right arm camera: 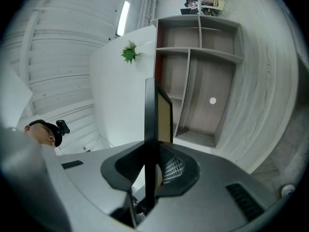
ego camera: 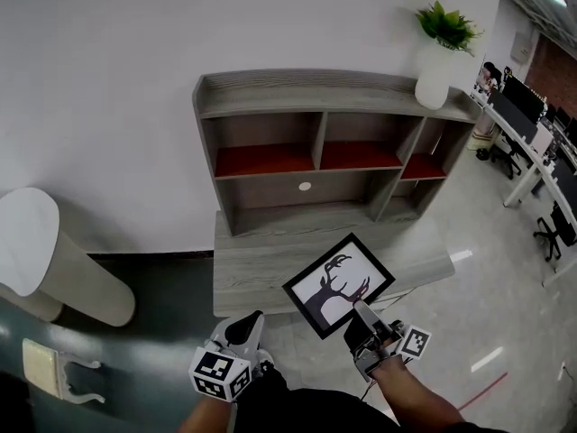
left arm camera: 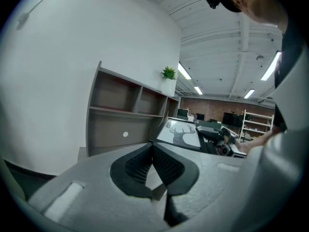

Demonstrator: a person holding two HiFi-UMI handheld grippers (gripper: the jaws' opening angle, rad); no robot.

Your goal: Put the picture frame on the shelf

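Observation:
The black picture frame [ego camera: 338,282] shows a deer silhouette and hangs tilted over the front of the grey desk top [ego camera: 261,264]. My right gripper [ego camera: 361,312] is shut on its near lower edge. In the right gripper view the picture frame [right arm camera: 150,124] stands edge-on between the jaws of the right gripper [right arm camera: 152,166]. The grey shelf unit [ego camera: 306,93] with red-lined compartments stands behind, against the white wall. My left gripper [ego camera: 245,325] is low at the left, shut with nothing in it. From the left gripper [left arm camera: 154,151] the picture frame [left arm camera: 186,132] shows to the right, in front of the shelf unit [left arm camera: 120,110].
A potted plant in a white vase [ego camera: 437,61] stands on the shelf top's right end. A white rounded chair [ego camera: 36,251] is at the left on the dark floor. Office desks and chairs [ego camera: 541,142] fill the far right.

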